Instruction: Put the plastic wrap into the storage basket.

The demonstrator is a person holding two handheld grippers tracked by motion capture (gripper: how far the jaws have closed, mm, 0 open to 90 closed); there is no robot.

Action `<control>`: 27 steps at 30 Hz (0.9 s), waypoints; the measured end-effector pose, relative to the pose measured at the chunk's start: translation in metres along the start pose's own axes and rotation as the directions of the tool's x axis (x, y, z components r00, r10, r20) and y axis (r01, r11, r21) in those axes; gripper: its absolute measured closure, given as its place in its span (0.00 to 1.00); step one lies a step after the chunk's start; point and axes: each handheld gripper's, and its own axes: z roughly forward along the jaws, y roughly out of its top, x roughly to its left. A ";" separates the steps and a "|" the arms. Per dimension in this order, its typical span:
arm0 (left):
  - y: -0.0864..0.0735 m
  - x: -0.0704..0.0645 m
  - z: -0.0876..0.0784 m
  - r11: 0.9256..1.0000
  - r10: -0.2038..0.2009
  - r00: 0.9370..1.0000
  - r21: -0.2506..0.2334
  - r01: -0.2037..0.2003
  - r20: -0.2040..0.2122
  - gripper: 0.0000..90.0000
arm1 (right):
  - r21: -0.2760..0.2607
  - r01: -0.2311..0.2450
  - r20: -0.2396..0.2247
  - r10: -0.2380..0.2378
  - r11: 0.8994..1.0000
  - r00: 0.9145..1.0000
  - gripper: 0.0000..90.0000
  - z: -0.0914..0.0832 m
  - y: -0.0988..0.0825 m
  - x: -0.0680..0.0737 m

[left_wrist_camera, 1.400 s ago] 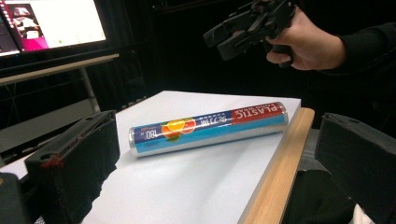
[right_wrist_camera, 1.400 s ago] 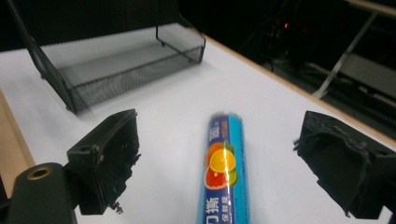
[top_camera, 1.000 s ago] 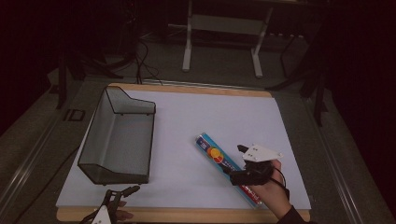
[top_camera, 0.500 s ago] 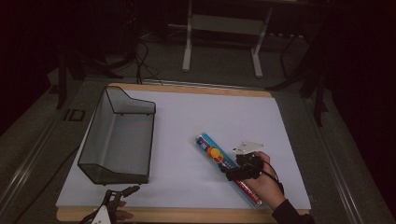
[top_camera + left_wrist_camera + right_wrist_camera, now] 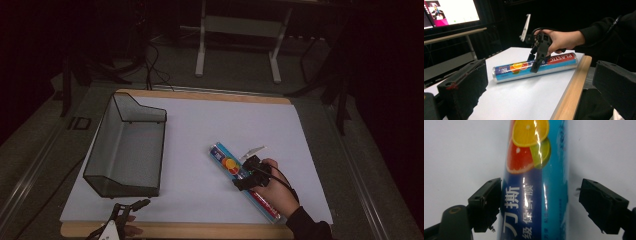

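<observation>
Right gripper (image 5: 537, 202), jaws just closing yet spread astride the plastic-wrap roll (image 5: 536, 180), may nudge this glossy cylinder rolling across the bench (image 5: 200, 130) if one pad lands first.

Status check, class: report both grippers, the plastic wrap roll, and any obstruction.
Right gripper straddling roll, fingers just closing, one side not touching. Left gripper open, idle. Nothing in the way.

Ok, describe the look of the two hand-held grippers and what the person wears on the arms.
The right gripper is black, two blocky jaws, a pale three-cornered plate on top, a black cable trailing over the hand. Black sleeve. The left gripper is black with chunky, scuffed jaw pads.
</observation>
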 end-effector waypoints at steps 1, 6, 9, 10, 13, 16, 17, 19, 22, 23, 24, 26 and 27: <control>0.000 0.000 0.000 1.000 0.001 1.000 -0.002 -0.001 0.000 0.01 | 0.009 -0.004 0.007 0.004 1.000 1.000 0.20 0.001 0.001 0.000; 0.000 0.000 0.000 1.000 0.001 1.000 -0.003 -0.001 -0.001 0.01 | 0.091 -0.004 0.018 0.002 0.996 1.000 0.26 0.005 0.008 0.005; 0.000 0.000 0.000 1.000 0.000 1.000 -0.006 0.000 0.000 0.01 | 0.158 -0.009 0.031 0.004 0.987 1.000 0.26 0.007 0.012 0.006; 0.000 0.000 0.000 1.000 0.001 1.000 -0.004 -0.001 0.000 0.01 | 0.185 -0.011 0.031 0.005 0.983 1.000 0.26 0.008 0.014 0.006; 0.000 0.000 0.000 1.000 0.003 1.000 -0.003 -0.003 0.000 0.01 | 0.250 -0.028 0.023 0.023 0.968 0.999 0.28 0.011 0.019 0.006; 0.000 -0.001 0.000 1.000 0.003 1.000 -0.002 -0.003 0.000 0.01 | 0.308 -0.032 0.022 0.026 0.951 0.999 0.29 0.016 0.025 0.006; 0.000 -0.001 0.000 1.000 0.003 1.000 -0.002 -0.003 0.000 0.01 | 0.319 -0.028 0.021 0.022 0.947 1.000 0.29 0.017 0.027 0.007; 0.000 -0.001 0.000 1.000 0.005 1.000 -0.001 -0.005 -0.001 0.01 | 0.348 -0.021 0.024 0.014 0.937 1.000 0.31 0.021 0.029 0.008; 0.000 -0.001 0.000 1.000 0.006 1.000 0.000 -0.006 -0.001 0.01 | 0.372 -0.012 0.027 0.002 0.928 1.000 0.33 0.025 0.031 0.012; 0.000 -0.001 0.000 1.000 0.007 1.000 0.002 -0.007 0.000 0.01 | 0.374 -0.003 0.022 -0.006 0.927 1.000 0.33 0.025 0.031 0.012; 0.000 -0.001 0.001 1.000 0.007 1.000 0.006 -0.007 0.000 0.01 | 0.373 0.006 0.011 -0.011 0.928 1.000 0.33 0.025 0.030 0.010; -0.001 -0.002 0.001 1.000 0.010 1.000 0.007 -0.010 0.001 0.01 | 0.375 -0.001 -0.008 0.005 0.927 1.000 0.33 0.026 0.030 0.007; -0.001 -0.002 0.001 1.000 0.010 1.000 0.006 -0.010 0.001 0.01 | 0.374 -0.001 -0.005 0.004 0.927 1.000 0.34 0.026 0.030 0.007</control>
